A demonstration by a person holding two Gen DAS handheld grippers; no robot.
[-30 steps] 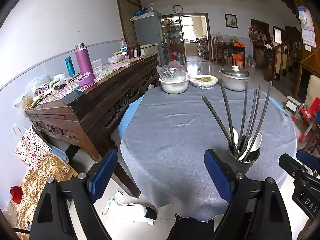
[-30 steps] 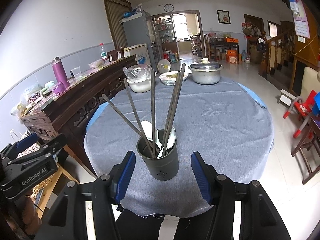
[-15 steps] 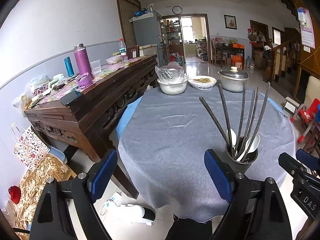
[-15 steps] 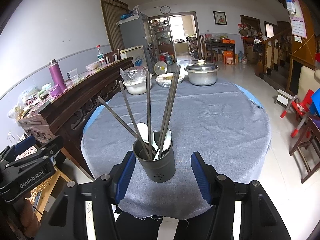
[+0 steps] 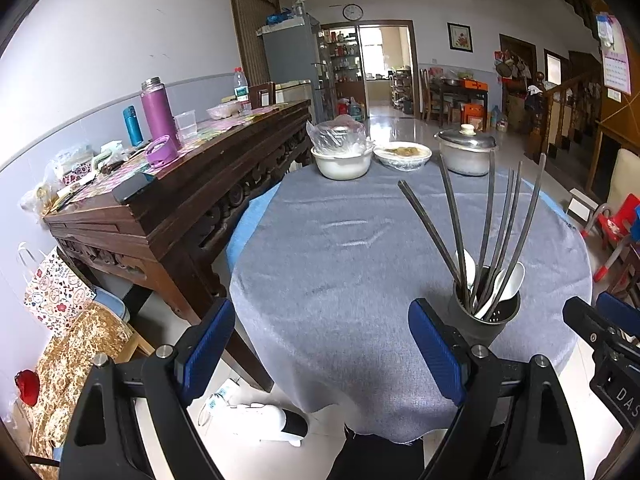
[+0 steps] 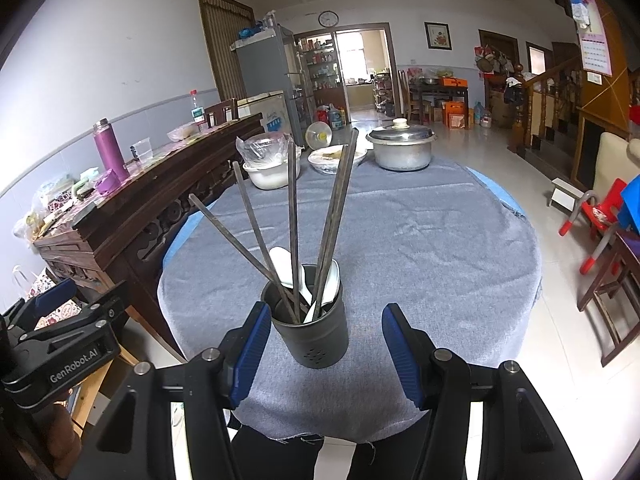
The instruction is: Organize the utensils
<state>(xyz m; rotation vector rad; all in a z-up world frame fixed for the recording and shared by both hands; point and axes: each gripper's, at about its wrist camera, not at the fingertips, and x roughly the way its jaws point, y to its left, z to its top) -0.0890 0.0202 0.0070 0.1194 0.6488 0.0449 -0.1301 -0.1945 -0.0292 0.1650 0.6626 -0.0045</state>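
Dark grey metal utensil cup (image 6: 311,330) of dark chopsticks (image 6: 292,216) and white spoons (image 6: 282,266) stood on grey tablecloth (image 6: 420,248), right gripper (image 6: 322,346) gaped around it — pads apart from its sides, left gripper (image 5: 320,354) wide open, empty.

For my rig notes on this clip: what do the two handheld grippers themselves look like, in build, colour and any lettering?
Both match: the left gripper and right gripper have black angular frames with cut-out openings, silver bolt heads at the joints, and two fingers faced with ribbed blue pads. White lettering reading GenRobot.AI shows on the left one's side in the right wrist view. No cables, hands or sleeves are visible.
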